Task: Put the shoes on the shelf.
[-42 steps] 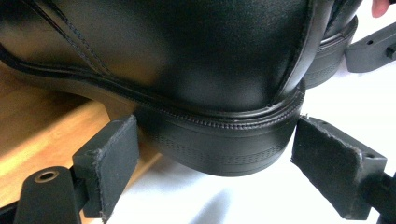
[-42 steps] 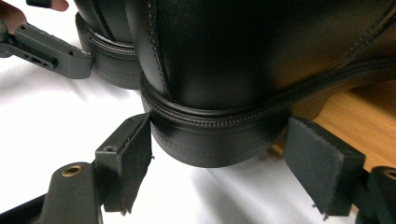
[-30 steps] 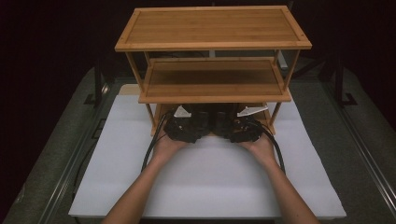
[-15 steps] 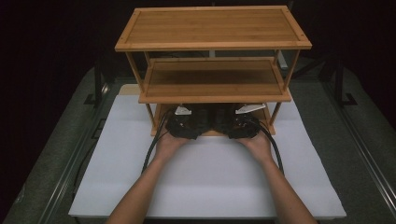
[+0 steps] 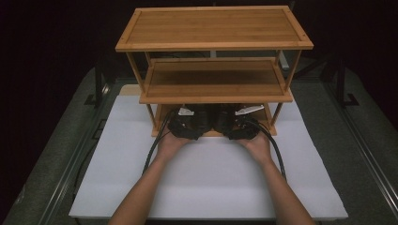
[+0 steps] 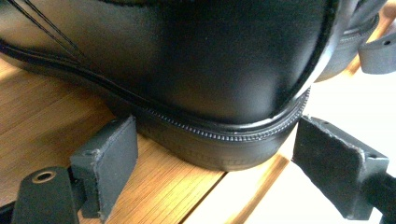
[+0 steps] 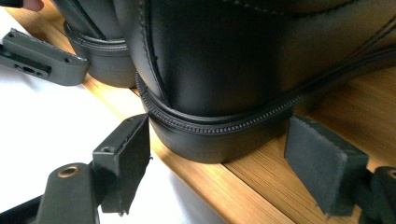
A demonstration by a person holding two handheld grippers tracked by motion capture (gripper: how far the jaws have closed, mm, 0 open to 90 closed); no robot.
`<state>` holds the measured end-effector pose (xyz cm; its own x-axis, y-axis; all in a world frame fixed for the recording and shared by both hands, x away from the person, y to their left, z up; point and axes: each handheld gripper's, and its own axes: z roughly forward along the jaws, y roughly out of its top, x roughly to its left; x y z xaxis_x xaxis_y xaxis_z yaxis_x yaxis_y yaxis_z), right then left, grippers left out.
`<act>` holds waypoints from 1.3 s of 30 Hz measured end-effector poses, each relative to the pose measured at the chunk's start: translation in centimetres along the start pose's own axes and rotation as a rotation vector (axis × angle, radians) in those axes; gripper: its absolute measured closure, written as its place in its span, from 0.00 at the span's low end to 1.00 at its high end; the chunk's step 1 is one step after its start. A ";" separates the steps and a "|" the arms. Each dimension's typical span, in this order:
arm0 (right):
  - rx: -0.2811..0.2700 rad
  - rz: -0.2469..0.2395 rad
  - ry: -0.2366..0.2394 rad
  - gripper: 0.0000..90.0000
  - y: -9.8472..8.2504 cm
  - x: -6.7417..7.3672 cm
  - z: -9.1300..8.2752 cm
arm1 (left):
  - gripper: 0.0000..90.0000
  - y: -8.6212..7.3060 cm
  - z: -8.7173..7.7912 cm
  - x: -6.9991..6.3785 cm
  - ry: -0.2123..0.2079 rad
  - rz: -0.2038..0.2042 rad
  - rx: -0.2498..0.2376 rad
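Two black leather shoes stand side by side on the bottom shelf of a bamboo rack [image 5: 213,44]. In the high view my left gripper [image 5: 187,124] and right gripper [image 5: 237,124] reach under the middle shelf, one hand on each. In the left gripper view the heel of the left shoe [image 6: 210,70] sits between the open jaws of my left gripper [image 6: 224,172], with a gap at the right pad [image 6: 336,168]. The right gripper view has the right shoe's heel [image 7: 224,70] between the open jaws of my right gripper [image 7: 224,168]; its pads [image 7: 322,168] stand off the heel.
The rack has three slatted tiers and stands at the far end of a white mat [image 5: 211,187] on a grey table. Its middle shelf [image 5: 213,84] hangs low over the grippers. The rack's posts [image 5: 152,117] flank both hands. Black cables [image 5: 277,150] trail back along the forearms.
The left hand has slid a little further in toward the rack and slightly lower. The right hand has hardly moved. Both sets of jaws look as wide as before.
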<state>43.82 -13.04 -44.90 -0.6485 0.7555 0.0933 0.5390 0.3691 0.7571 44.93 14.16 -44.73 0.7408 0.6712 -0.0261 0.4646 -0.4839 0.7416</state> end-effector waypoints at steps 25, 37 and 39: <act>-0.047 0.013 0.008 0.21 -5.0 0.9 -9.3 | 0.16 -5.8 -11.3 -1.8 0.012 0.035 -0.024; -0.026 0.037 -0.046 0.18 -10.0 0.4 -13.6 | 0.16 -12.3 -17.3 -2.0 0.106 0.023 0.016; -0.019 0.049 -0.051 0.18 -10.9 0.2 -14.3 | 0.15 -13.2 -17.8 -2.0 0.108 0.017 0.034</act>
<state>30.11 -24.62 -43.88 -0.5933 0.7991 0.0977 0.5586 0.3213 0.7646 28.68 29.23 -42.53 0.6927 0.7187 0.0598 0.4703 -0.5131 0.7180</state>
